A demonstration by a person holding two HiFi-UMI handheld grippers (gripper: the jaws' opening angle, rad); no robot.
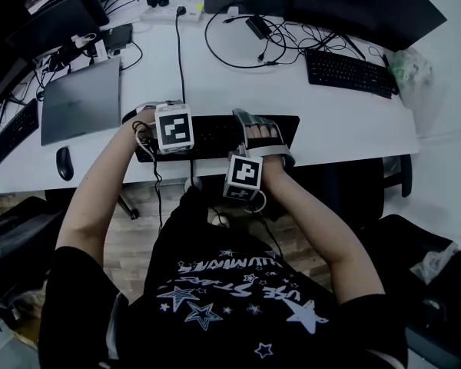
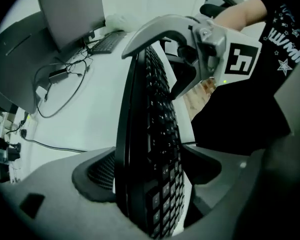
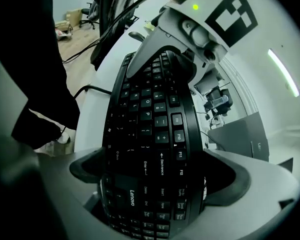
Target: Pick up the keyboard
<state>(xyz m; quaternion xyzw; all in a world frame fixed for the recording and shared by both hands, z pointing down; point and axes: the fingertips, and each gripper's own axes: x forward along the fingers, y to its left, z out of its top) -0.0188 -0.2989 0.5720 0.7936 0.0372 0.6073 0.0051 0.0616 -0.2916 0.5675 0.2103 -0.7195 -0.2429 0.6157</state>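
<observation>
Here, the black keyboard (image 1: 213,137) lies lengthwise along the near edge of the white tabletop (image 1: 238,91), directly in front of the person, with both tongs applied to it.

Left tongs (image 2: 151,170): closed on the keyboard's left part, which fills the gap between the jaws.

Right tongs (image 3: 155,176): closed likewise on the right part, one jaw against each long edge near the Enter and function keys. In the head view a short stretch of keyboard extends beyond this grip.

Progress: the approach and the two-sided grasp appear complete. The lift itself remains. No view shows a clear gap between keyboard and tabletop, so whether raising has begun cannot be told.

A second keyboard (image 1: 347,71), a closed laptop (image 1: 81,102) and a mouse (image 1: 64,163) lie well apart and are not involved.
</observation>
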